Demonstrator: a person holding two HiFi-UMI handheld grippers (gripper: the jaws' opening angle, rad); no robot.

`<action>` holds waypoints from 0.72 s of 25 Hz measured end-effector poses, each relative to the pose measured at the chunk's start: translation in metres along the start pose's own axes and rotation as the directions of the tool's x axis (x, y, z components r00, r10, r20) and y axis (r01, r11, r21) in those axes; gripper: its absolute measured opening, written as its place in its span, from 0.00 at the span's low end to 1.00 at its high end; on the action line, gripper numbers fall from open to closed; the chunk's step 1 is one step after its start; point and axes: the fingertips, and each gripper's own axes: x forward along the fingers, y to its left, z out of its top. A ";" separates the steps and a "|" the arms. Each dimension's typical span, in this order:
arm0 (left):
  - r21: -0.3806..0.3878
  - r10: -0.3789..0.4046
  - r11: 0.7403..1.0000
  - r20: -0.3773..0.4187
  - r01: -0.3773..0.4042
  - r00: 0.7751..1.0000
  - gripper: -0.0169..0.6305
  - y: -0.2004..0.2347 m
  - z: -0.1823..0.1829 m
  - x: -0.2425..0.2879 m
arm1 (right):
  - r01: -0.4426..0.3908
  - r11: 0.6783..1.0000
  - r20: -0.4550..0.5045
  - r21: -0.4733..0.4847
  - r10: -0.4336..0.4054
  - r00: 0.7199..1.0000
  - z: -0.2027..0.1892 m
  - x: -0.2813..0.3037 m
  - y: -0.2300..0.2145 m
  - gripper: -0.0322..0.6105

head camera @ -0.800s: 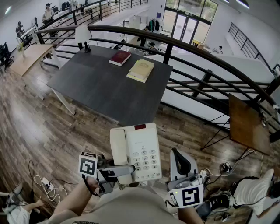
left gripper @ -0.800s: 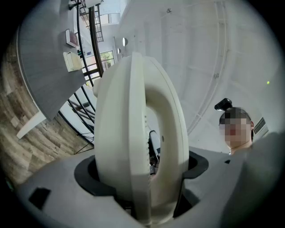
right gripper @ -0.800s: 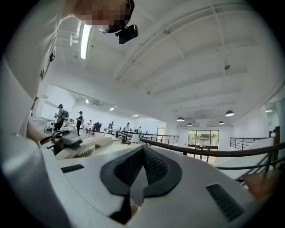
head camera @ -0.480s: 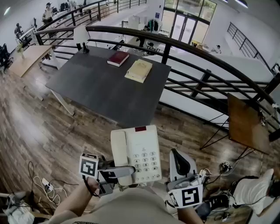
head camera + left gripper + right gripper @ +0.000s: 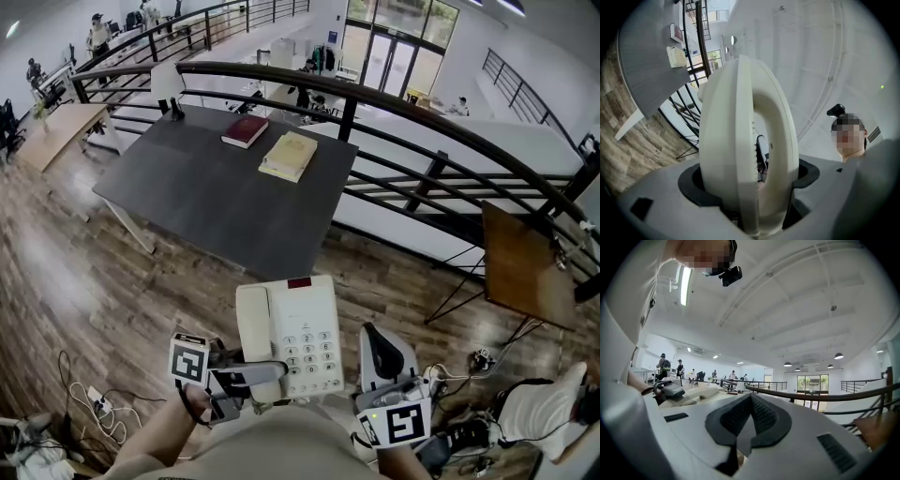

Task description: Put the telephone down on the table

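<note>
Your left tongs point(image 5: 272, 373) clamp the near edge of the white telephone point(image 5: 302, 330), which juts out ahead of them, keypad up, over the wooden floor point(image 5: 112, 281). Your right tongs point(image 5: 379, 349), just right of it, are closed on nothing. Well ahead stands the dark table point(image 5: 206, 197), with a red book point(image 5: 246, 130) and a yellow book point(image 5: 289, 156) near its far edge.

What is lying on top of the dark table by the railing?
On the dark table lie two closed books near its far edge: a red book and a yellow book, apart. Anything under the books is covered.
</note>
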 end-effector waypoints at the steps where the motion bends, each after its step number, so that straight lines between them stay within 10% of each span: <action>1: 0.000 0.002 1.000 -0.002 -0.002 1.000 0.67 0.001 -0.001 0.002 | 0.000 1.000 -0.001 0.001 0.000 1.000 -0.001 -0.001 -0.002 0.05; 18: -0.010 0.028 1.000 0.060 -0.028 0.998 0.67 0.011 -0.015 0.048 | -0.044 0.999 0.014 0.013 0.044 0.999 -0.016 -0.027 -0.047 0.05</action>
